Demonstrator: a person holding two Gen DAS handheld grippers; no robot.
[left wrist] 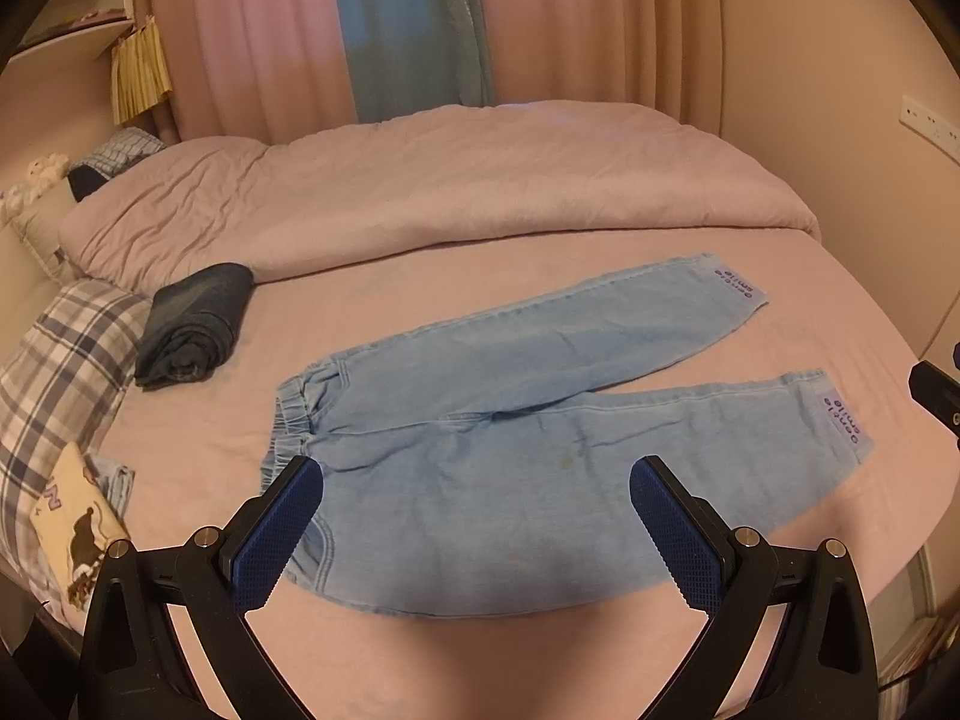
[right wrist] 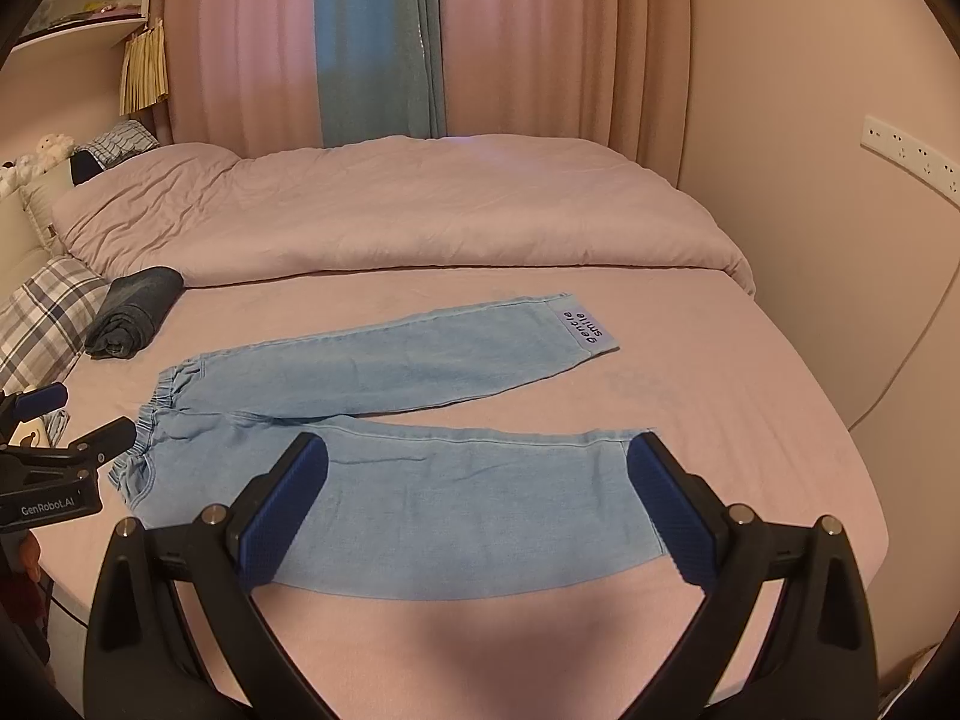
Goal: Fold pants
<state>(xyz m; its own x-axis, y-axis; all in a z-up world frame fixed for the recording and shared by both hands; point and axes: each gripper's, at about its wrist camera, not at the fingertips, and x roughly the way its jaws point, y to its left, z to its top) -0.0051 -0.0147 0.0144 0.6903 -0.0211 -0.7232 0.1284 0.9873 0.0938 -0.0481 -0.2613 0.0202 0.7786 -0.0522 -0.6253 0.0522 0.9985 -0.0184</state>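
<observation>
Light blue denim pants (left wrist: 480,432) lie flat on the pink bed sheet, elastic waistband at the left, both legs spread toward the right with purple cuff labels. They also show in the right wrist view (right wrist: 420,468). My left gripper (left wrist: 477,534) is open and empty, hovering over the near waist and thigh part. My right gripper (right wrist: 477,516) is open and empty, hovering over the near leg, its right finger by the cuff. The left gripper also shows at the left edge of the right wrist view (right wrist: 66,450).
A folded dark denim garment (left wrist: 195,324) lies left of the pants. A plaid pillow (left wrist: 54,372) and a printed cloth (left wrist: 78,522) sit at the left edge. A bunched pink duvet (left wrist: 420,198) runs along the back. The wall (right wrist: 840,240) is at the right.
</observation>
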